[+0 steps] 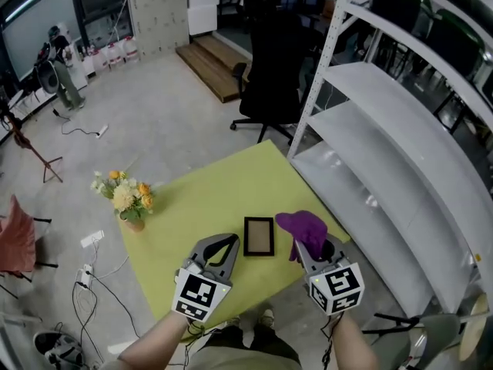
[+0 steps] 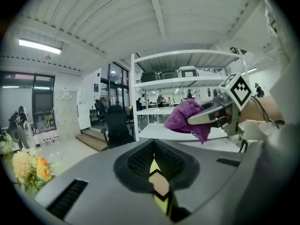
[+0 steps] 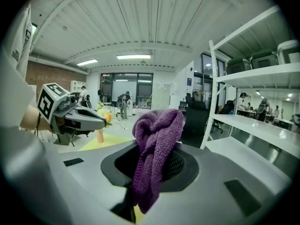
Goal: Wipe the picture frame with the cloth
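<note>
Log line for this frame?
right gripper: shut on cloth | left gripper: shut, empty | picture frame: flat on table, between grippers

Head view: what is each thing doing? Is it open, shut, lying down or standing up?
picture frame: lying flat on the green table, nothing touching it.
cloth: bunched up, clamped in the right gripper, held above the table.
right gripper: shut on the cloth.
left gripper: shut, nothing in it.
flowers: standing upright in a vase at the table's corner.
</note>
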Demonstrator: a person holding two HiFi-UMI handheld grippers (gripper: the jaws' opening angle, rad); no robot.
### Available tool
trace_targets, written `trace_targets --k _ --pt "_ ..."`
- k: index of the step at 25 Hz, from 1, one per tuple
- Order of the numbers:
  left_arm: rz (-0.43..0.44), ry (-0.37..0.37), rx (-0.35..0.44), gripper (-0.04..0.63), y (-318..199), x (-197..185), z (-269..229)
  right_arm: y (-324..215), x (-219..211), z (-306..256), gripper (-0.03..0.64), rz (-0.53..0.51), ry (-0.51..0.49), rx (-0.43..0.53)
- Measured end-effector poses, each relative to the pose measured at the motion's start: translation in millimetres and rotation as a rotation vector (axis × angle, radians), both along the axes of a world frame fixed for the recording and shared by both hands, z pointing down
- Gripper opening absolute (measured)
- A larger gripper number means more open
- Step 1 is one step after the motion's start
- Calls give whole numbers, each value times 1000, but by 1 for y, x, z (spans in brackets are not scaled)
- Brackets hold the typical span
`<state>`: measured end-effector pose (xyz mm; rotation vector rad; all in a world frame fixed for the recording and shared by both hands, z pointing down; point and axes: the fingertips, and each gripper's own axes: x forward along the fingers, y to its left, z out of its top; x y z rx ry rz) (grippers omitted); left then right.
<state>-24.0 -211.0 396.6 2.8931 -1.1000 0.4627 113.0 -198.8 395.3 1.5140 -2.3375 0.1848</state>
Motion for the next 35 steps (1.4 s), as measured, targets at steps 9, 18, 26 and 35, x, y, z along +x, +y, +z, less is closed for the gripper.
trace_targets --k 9,18,26,35 --pt "-28 -59 -106 6 -42 32 64 -68 -8 63 90 -137 20 -117" --pt "-56 -124 -224 6 -76 44 139 -125 -31 140 91 -262 71 -236" --pt "-82 -157 -333 6 -89 44 202 -146 -55 207 91 -343 122 -326" --pt "-90 -186 -430 6 -85 43 256 -145 -81 265 91 -414 181 -415"
